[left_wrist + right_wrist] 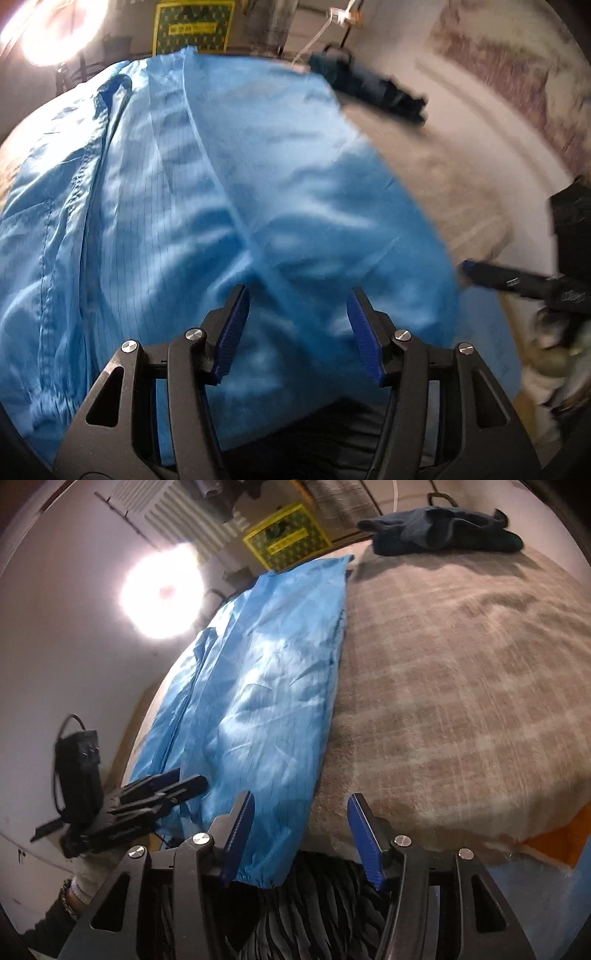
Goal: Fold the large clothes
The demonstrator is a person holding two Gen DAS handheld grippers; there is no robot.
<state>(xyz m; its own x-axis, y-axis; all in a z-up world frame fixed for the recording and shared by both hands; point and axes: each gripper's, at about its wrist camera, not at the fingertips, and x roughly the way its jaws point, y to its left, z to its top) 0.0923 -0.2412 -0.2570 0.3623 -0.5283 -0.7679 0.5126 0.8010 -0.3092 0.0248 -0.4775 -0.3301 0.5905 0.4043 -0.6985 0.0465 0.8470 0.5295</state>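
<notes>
Both grippers stand apart, empty. Left gripper (297, 332) hangs over the blue garment (184, 221), nearer; its long axis runs toward twelve o'clock across the blanket (461, 683).

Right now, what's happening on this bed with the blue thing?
A person holding a gripper in each hand is folding a light blue garment spread along one side of a beige checked blanket. The left gripper and right gripper both hang open over its near end, gripping nothing. A dark folded garment lies at the far end.
</notes>
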